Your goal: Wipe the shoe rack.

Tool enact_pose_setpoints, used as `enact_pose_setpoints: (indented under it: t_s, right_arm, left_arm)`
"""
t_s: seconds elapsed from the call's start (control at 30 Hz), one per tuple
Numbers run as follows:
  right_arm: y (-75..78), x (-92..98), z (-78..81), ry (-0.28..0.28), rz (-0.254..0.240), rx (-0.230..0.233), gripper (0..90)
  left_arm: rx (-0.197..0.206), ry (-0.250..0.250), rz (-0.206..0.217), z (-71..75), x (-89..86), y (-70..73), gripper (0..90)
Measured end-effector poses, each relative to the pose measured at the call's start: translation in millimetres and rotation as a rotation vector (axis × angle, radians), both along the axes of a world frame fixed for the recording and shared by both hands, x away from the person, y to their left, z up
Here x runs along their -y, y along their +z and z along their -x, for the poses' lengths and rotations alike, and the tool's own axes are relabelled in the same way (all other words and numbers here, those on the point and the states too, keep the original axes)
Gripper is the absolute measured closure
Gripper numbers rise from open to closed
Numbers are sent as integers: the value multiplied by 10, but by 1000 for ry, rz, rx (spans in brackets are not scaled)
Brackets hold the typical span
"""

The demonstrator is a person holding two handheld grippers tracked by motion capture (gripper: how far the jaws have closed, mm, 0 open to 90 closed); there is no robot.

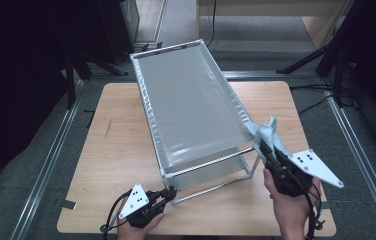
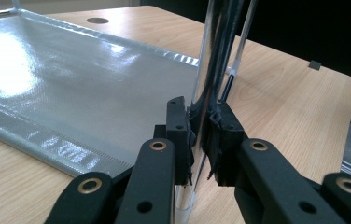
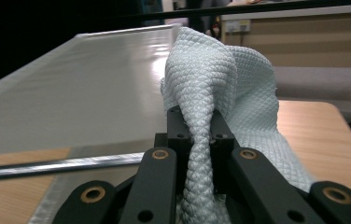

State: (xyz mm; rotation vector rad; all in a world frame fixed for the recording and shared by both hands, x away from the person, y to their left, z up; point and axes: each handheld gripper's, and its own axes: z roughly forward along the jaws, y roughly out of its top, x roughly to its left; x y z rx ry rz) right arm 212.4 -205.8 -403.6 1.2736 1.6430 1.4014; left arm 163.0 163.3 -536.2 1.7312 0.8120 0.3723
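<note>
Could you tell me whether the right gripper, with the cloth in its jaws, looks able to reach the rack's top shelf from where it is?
Probably yes. The right gripper, shut on the cloth, is at the top shelf's near corner, with nothing between. The left gripper clamps a rack post lower down.

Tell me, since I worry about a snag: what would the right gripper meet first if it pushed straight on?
The right gripper, shut on the cloth, points across the rack's grey top sheet. Likely the cloth would brush that sheet first; depth is unclear.
</note>
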Motion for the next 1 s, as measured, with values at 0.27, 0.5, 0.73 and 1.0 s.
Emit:
enact_pose_setpoints:
  t_s: [0.27, 0.5, 0.73, 1.0]
  right_arm:
    - [-152, 224, 77, -59, 12, -21, 837]
    - [-628, 197, 40, -31, 29, -138, 836]
    - [-1080, 203, -55, -32, 64, -257, 835]
    - [-854, 182, 10, -22, 15, -208, 834]
  left_arm:
    - [0, 1, 1, -1, 2, 0, 805]
    - [-2, -6, 4, -7, -2, 0, 805]
    - [0, -10, 2, -11, -5, 0, 806]
    - [-1, -14, 4, -14, -8, -1, 805]
